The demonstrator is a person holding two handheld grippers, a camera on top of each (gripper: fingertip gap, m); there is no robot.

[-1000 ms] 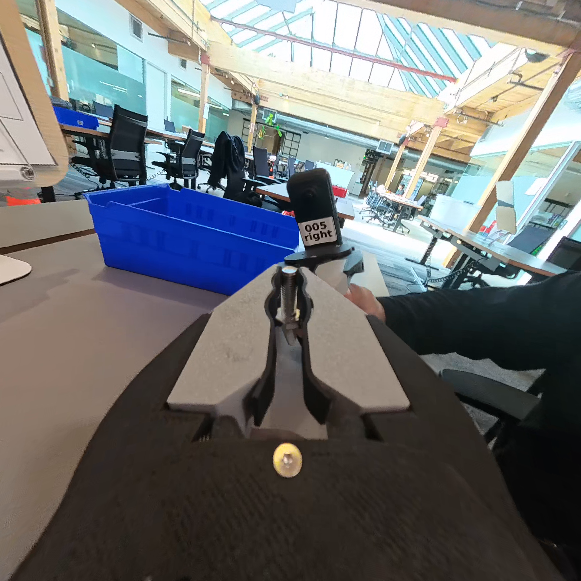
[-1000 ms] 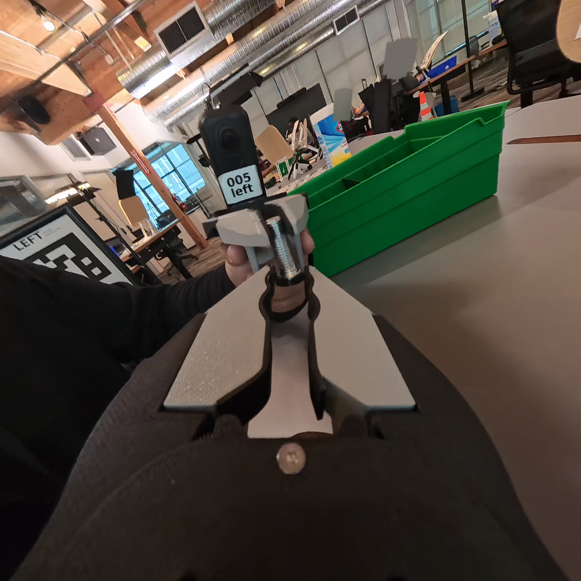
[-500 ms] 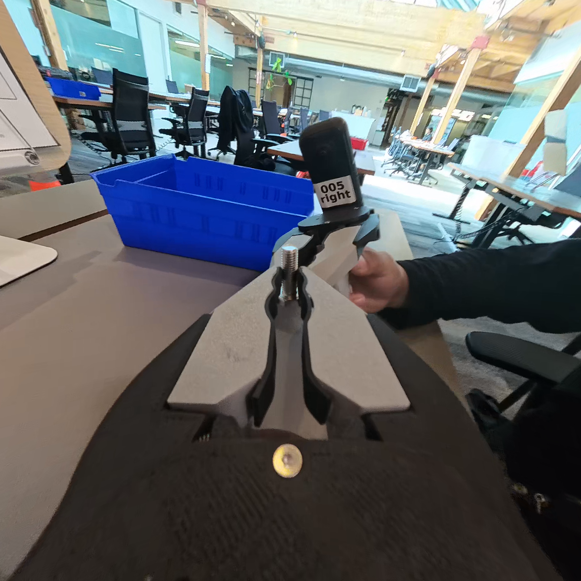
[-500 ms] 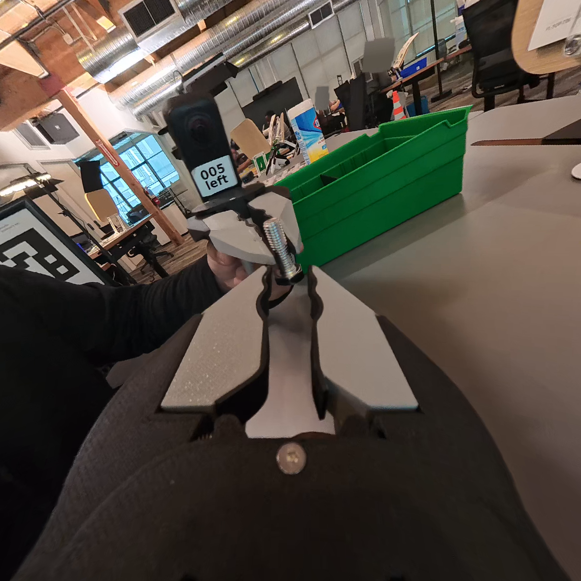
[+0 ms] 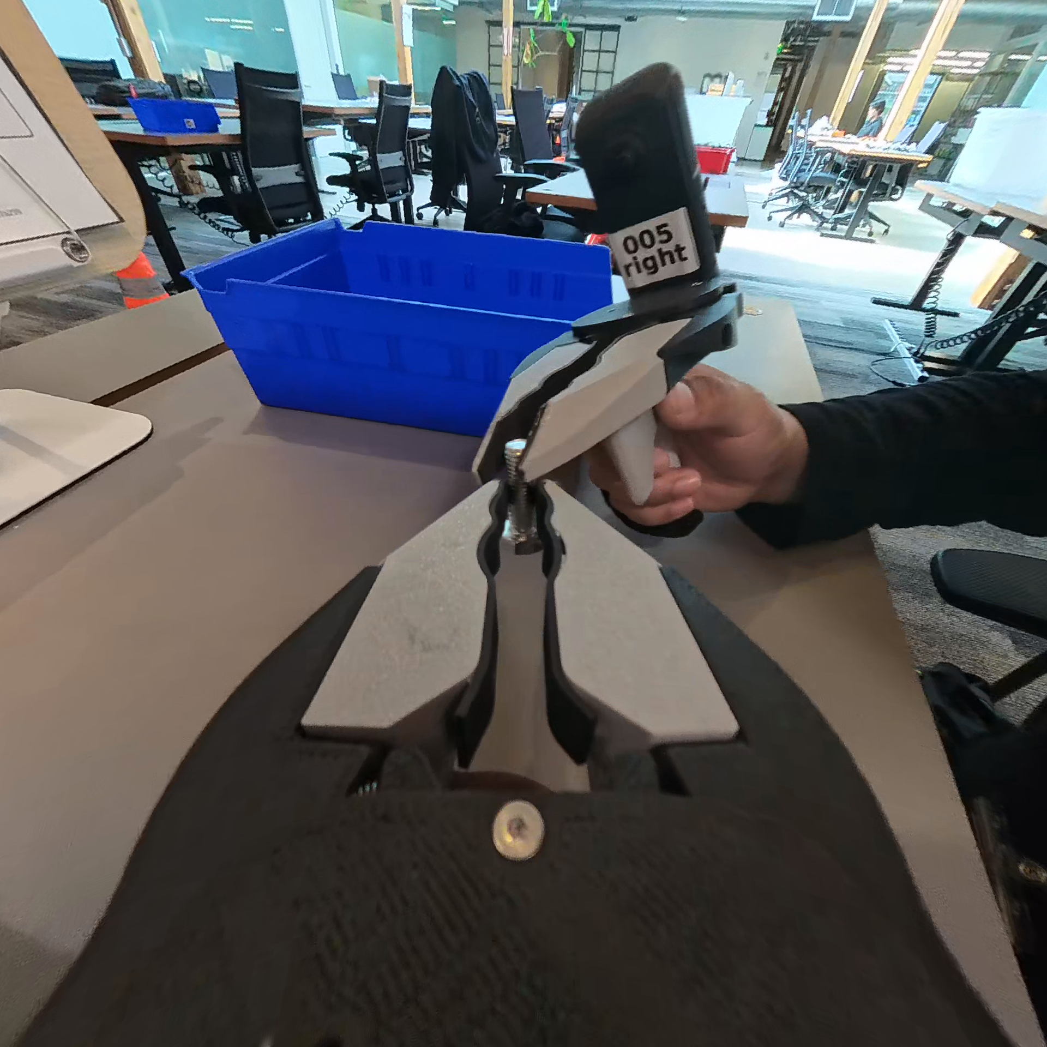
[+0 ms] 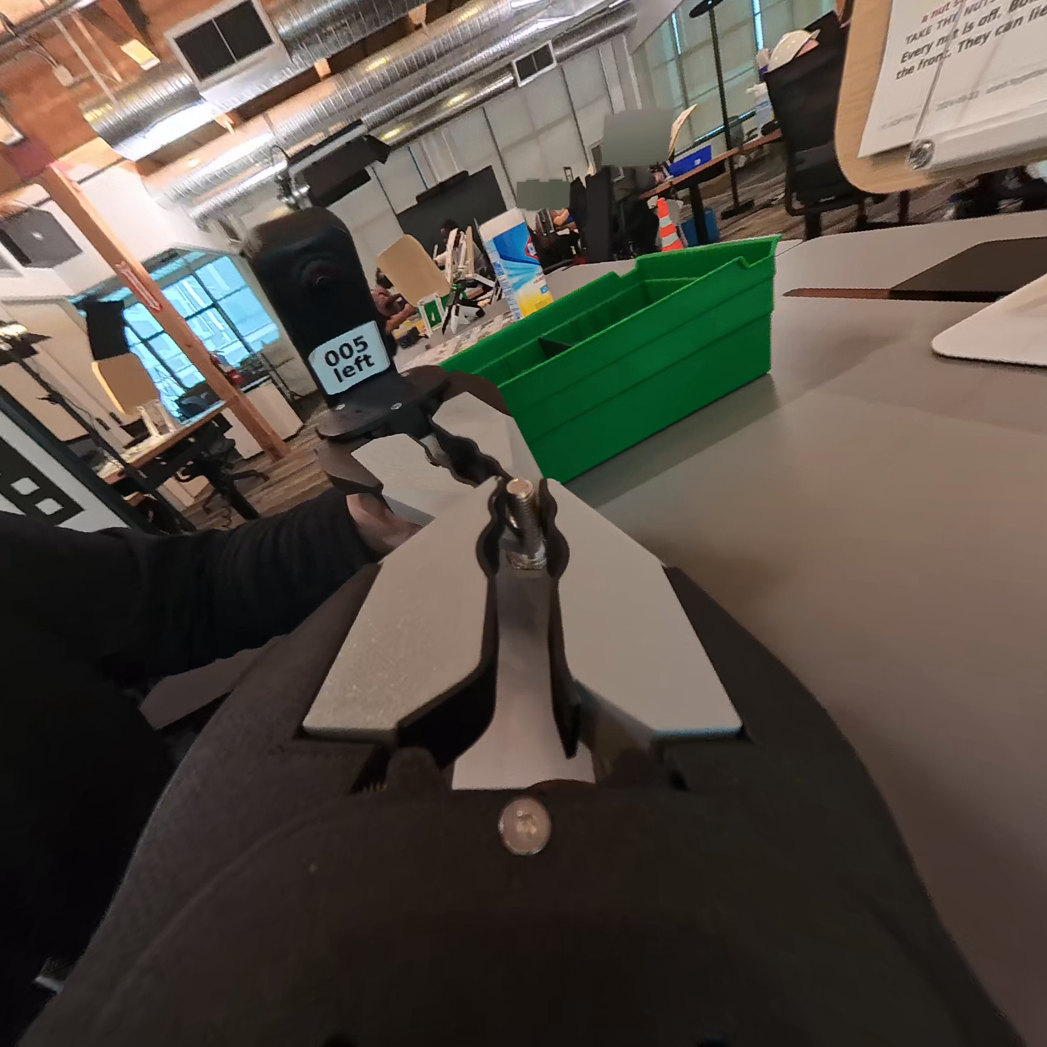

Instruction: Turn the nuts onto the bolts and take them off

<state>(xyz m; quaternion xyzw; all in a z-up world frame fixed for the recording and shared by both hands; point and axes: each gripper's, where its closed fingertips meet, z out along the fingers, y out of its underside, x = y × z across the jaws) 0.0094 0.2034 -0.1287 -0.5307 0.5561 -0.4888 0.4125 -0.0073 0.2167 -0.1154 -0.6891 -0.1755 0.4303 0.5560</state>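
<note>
A silver bolt (image 5: 518,518) stands roughly upright between my two grippers, above the grey table (image 5: 226,538). My left gripper (image 5: 518,504) is shut on its lower part, with the hex end sitting between the fingers. My right gripper (image 5: 507,464) meets it from the far right, shut around the upper thread. In the right wrist view my right gripper (image 6: 521,504) is shut on what looks like a nut (image 6: 513,535) on the bolt (image 6: 520,490), whose threaded tip pokes out past the fingertips. The left gripper (image 6: 481,473) reaches in there from behind left, its tips partly hidden.
A blue bin (image 5: 396,351) stands on the table just behind the grippers in the left wrist view. A green divided bin (image 6: 651,385) stands behind them in the right wrist view. A white stand base (image 5: 51,436) lies at the table's side. A hand (image 5: 719,447) holds the right gripper. Left and right tips are no more than a few centimetres apart.
Both grippers have tilted down toward the table and drawn closer together. The right gripper has swung round the bolt, which now lies between its fingers rather than at their tips.
</note>
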